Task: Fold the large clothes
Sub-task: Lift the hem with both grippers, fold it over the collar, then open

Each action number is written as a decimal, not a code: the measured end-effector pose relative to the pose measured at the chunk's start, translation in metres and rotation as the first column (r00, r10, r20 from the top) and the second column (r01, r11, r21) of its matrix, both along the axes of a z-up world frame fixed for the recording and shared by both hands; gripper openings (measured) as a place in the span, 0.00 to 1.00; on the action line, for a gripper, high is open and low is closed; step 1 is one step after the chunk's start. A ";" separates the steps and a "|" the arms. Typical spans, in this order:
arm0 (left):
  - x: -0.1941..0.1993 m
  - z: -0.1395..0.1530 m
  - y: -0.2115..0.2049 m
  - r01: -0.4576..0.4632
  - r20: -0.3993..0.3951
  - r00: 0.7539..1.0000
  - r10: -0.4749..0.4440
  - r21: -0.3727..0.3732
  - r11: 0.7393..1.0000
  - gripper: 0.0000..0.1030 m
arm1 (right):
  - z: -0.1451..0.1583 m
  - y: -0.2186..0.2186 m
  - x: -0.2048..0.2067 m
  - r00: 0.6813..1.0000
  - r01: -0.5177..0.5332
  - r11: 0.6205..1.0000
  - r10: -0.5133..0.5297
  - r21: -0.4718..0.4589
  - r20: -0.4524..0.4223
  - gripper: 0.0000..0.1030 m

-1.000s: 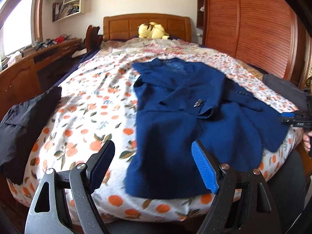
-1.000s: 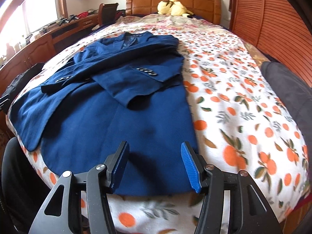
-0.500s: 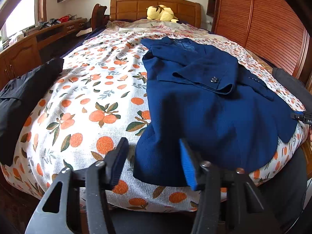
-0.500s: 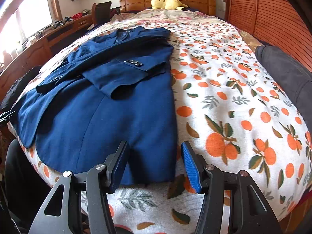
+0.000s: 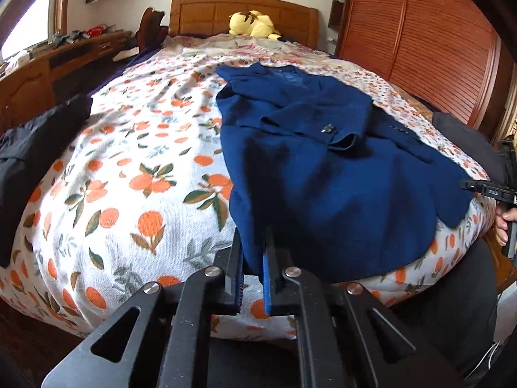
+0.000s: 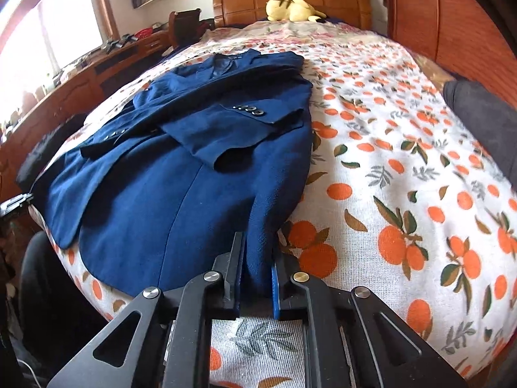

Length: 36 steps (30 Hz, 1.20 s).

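Note:
A navy blue suit jacket (image 5: 323, 168) lies face down on the bed with both sleeves folded across its back; it also shows in the right wrist view (image 6: 181, 174). My left gripper (image 5: 252, 258) is shut on the jacket's near left hem corner. My right gripper (image 6: 257, 268) is shut on the near right hem corner. The right gripper also shows at the far right edge of the left wrist view (image 5: 491, 190).
The bed (image 5: 129, 174) has an orange-print cover. A black garment (image 5: 29, 148) lies at its left edge, a dark grey one (image 6: 484, 119) at its right. A yellow plush toy (image 5: 252, 24) sits by the headboard. A wooden desk (image 5: 38, 74) stands left, a wooden wardrobe (image 5: 420, 32) right.
Both grippers moved down to the jacket's near hem and closed on its two corners. They were open a second ago.

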<state>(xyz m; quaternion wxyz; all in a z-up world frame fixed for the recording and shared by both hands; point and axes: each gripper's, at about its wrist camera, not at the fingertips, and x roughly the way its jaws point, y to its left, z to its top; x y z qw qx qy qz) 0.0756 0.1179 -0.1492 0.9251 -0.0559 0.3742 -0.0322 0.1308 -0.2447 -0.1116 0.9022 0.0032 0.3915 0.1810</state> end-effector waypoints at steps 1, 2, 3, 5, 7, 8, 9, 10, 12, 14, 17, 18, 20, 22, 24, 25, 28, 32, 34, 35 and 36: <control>0.000 0.004 -0.001 0.003 0.009 1.000 -0.003 -0.005 1.000 0.08 | -0.001 0.001 0.003 1.000 -0.003 1.000 0.003 0.007 -0.013 0.11; -0.001 0.012 -0.003 0.003 0.025 1.000 -0.002 -0.005 1.000 0.08 | -0.002 0.001 0.005 1.000 -0.008 1.000 0.008 0.007 -0.023 0.11; 0.000 0.017 -0.004 0.002 0.034 0.999 -0.002 -0.004 1.000 0.08 | -0.001 0.002 0.007 0.999 -0.014 1.000 0.014 0.003 -0.032 0.11; 0.001 0.040 -0.009 0.009 0.070 0.998 -0.010 0.004 1.000 0.07 | 0.007 0.009 0.009 1.000 -0.008 0.999 0.007 -0.043 -0.029 0.10; 0.001 0.062 -0.014 0.022 0.118 0.993 -0.023 0.012 1.000 0.07 | 0.025 0.017 0.005 1.000 -0.016 0.997 0.018 -0.070 0.025 0.09; 0.002 0.078 -0.018 0.031 0.155 0.987 -0.033 0.015 0.999 0.07 | 0.036 0.018 0.004 0.998 -0.021 0.998 0.024 -0.058 0.050 0.08; 0.004 0.090 -0.020 0.038 0.181 0.983 -0.041 0.021 0.999 0.07 | 0.047 0.019 0.003 0.997 -0.025 0.999 0.028 -0.041 0.074 0.08; 0.006 0.109 -0.025 0.043 0.216 0.975 -0.049 0.032 0.999 0.07 | 0.061 0.019 0.002 0.994 -0.026 0.999 0.028 -0.023 0.101 0.08; 0.009 0.132 -0.031 0.051 0.253 0.966 -0.059 0.035 0.998 0.06 | 0.087 0.019 -0.001 0.988 -0.029 0.999 0.026 0.014 0.151 0.07; 0.010 0.163 -0.041 0.067 0.303 0.950 -0.078 0.044 0.997 0.06 | 0.114 0.018 -0.007 0.979 -0.040 0.998 0.030 0.042 0.200 0.07; 0.010 0.208 -0.056 0.105 0.377 0.917 -0.129 0.082 0.991 0.06 | 0.152 0.017 -0.022 0.958 -0.046 0.998 0.032 0.045 0.284 0.07; 0.012 0.220 -0.060 0.110 0.387 0.911 -0.142 0.103 0.989 0.06 | 0.165 0.016 -0.028 0.950 -0.038 0.999 0.027 0.028 0.310 0.07; 0.019 0.250 -0.065 0.107 0.400 0.904 -0.151 0.131 0.986 0.06 | 0.185 0.009 -0.040 0.938 -0.038 0.999 0.028 0.023 0.347 0.07; 0.019 0.278 -0.066 0.106 0.428 0.890 -0.155 0.135 0.985 0.06 | 0.206 0.003 -0.053 0.922 -0.028 1.000 0.022 0.010 0.386 0.07; 0.011 0.297 -0.066 0.098 0.461 0.874 -0.157 0.149 0.984 0.06 | 0.226 -0.006 -0.070 0.904 -0.024 1.000 0.016 0.014 0.426 0.07; 0.005 0.308 -0.067 0.095 0.481 0.863 -0.156 0.150 0.984 0.06 | 0.235 -0.010 -0.079 0.895 -0.025 1.000 0.017 0.012 0.446 0.07; -0.013 0.331 -0.066 0.092 0.521 0.839 -0.157 0.148 0.985 0.06 | 0.254 -0.027 -0.107 0.871 -0.023 1.000 0.011 0.019 0.492 0.07; -0.023 0.348 -0.060 0.107 0.531 0.831 -0.167 0.142 0.984 0.06 | 0.276 -0.042 -0.138 0.849 0.034 0.999 -0.008 -0.040 0.529 0.07; -0.023 0.351 -0.057 0.101 0.542 0.825 -0.162 0.141 0.985 0.06 | 0.285 -0.048 -0.146 0.834 0.051 0.998 -0.017 -0.046 0.551 0.07; -0.021 0.349 -0.057 0.097 0.544 0.824 -0.158 0.140 0.985 0.06 | 0.286 -0.049 -0.149 0.829 0.059 0.997 -0.023 -0.046 0.559 0.07; -0.016 0.346 -0.057 0.091 0.543 0.826 -0.152 0.138 0.986 0.06 | 0.286 -0.049 -0.150 0.826 0.067 0.997 -0.030 -0.046 0.563 0.07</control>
